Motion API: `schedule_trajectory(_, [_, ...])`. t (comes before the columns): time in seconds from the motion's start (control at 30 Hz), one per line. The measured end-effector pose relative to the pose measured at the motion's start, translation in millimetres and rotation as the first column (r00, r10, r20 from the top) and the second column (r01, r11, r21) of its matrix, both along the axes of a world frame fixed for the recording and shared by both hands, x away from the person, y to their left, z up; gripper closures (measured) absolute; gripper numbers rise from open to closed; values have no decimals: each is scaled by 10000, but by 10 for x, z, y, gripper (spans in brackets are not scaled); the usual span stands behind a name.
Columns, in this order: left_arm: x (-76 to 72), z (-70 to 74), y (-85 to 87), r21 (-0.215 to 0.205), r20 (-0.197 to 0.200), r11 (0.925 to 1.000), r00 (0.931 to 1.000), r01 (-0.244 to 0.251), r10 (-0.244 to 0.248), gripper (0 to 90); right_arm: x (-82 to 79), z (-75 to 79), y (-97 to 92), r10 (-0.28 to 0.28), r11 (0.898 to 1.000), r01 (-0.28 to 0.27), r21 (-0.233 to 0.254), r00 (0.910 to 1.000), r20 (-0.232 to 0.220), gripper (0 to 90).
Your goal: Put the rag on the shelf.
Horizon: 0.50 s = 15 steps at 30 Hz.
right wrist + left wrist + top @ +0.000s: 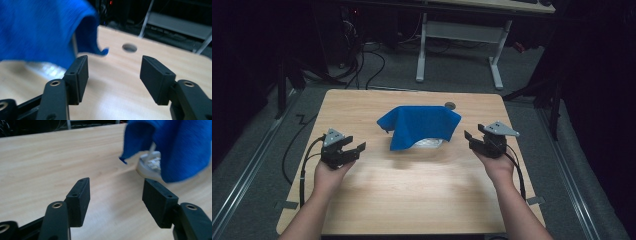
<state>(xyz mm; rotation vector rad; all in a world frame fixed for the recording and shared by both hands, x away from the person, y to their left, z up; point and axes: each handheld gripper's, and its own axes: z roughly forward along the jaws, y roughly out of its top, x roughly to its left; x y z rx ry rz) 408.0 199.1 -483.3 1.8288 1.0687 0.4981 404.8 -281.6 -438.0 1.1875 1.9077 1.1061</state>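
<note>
Left gripper (353, 145) over the wooden table (412, 185), left of centre, jaws apart, nothing between them. Blue cloth (421, 125) mid-table, draped over a white object (430, 143), kind unclear, both grippers clear of it. Right gripper (473, 136) right of cloth, jaws apart, empty.

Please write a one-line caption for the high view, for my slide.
Two open grippers, left gripper and right gripper, flank a blue cloth draped over a white object.
</note>
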Motion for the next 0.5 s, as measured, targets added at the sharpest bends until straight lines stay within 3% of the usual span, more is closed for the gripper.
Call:
schedule_trajectory(0.03, [-117,-45,0,-57,-273,10000,9996,55,-57,375,-141,-31,26,296,9995,-298,73,9992,285,380])
schedule_trajectory(0.07, [-117,-45,0,-57,-273,10000,9996,55,-57,364,-141,-31,26,296,9995,-298,73,9992,285,380])
schedule_trajectory(0.1, [-242,-100,-14,-142,-604,9999,9981,67,-75,353,-292,-66,62,367,9993,-370,64,9987,348,377])
schedule_trajectory(0.13, [-242,-100,-14,-142,-604,9999,9981,67,-75,353,-292,-66,62,367,9993,-370,64,9987,348,377])
schedule_trajectory(0.17, [-308,-135,-31,-258,-717,9996,9973,126,-145,348,-435,-124,98,513,9987,-515,60,9982,310,376])
schedule_trajectory(0.2, [-375,-169,-61,-242,-793,9994,9965,242,-260,348,-435,-124,98,513,9987,-515,60,9982,310,376])
schedule_trajectory(0.23, [-514,-236,-156,86,-806,9989,9957,471,-462,336,-569,-200,133,660,9978,-657,-102,9974,278,380])
schedule_trajectory(0.27, [-514,-236,-156,86,-806,9989,9957,471,-462,331,-635,-234,152,679,9976,-676,-151,9974,240,380])
schedule_trajectory(0.33, [-752,-400,-320,173,-882,9968,9932,779,-761,328,-752,-313,191,692,9975,-689,-141,9974,201,371])
schedule_trajectory(0.37, [-752,-400,-320,173,-882,9968,9932,779,-761,340,-813,-361,203,628,9980,-626,-109,9978,199,365])
schedule_trajectory(0.4, [-870,-472,-443,508,-1386,9940,9863,972,-894,350,-884,-428,210,493,9987,-495,98,9986,166,361])
schedule_trajectory(0.43, [-912,-463,-493,658,-1534,9909,9824,1175,-1063,336,-959,-509,214,374,9987,-375,335,9993,45,365])
schedule_trajectory(0.5, [-969,-454,-533,641,-1406,9902,9835,1239,-1139,312,-1022,-578,235,294,9990,-287,336,9994,-202,358])
